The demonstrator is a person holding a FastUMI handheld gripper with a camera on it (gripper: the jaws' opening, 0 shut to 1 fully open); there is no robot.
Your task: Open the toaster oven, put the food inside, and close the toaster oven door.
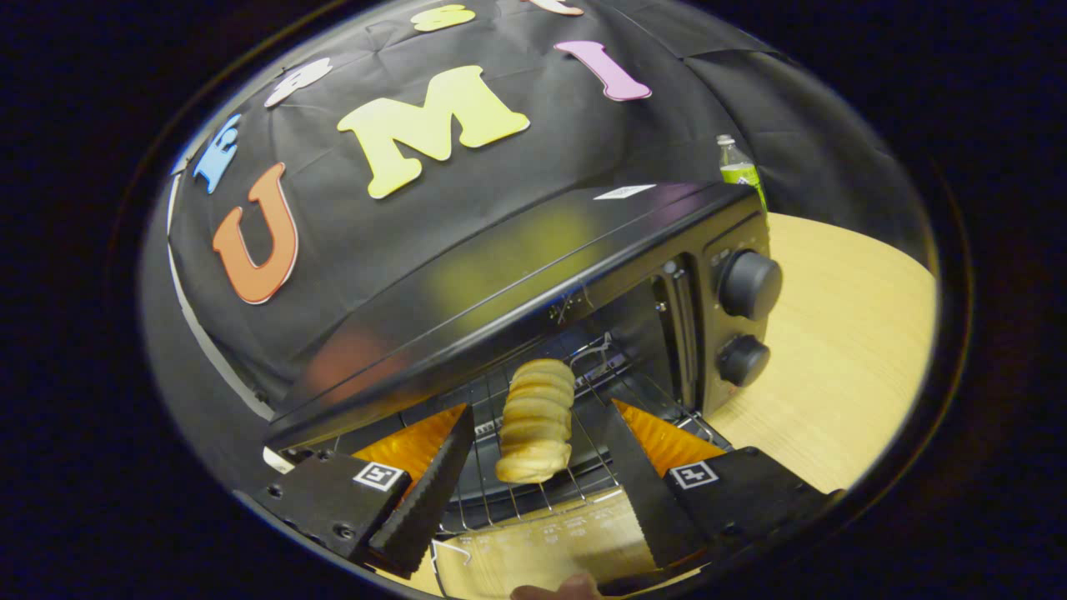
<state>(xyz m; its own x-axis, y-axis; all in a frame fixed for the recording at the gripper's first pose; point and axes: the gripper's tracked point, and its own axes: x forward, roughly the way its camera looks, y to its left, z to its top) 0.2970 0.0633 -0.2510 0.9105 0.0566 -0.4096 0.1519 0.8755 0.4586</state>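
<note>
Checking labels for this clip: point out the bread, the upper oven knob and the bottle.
bread (538, 421): gripper view, middle of the ridged loaf
upper knob (748, 284): gripper view, its face
bottle (738, 172): gripper view, green label

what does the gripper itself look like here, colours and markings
The gripper has two black wedge-shaped fingers with ridged, saw-toothed inner pads. Orange panels sit behind them. Each black finger mount carries a small square black-and-white marker tag, and screw holes show on the left mount.
</note>
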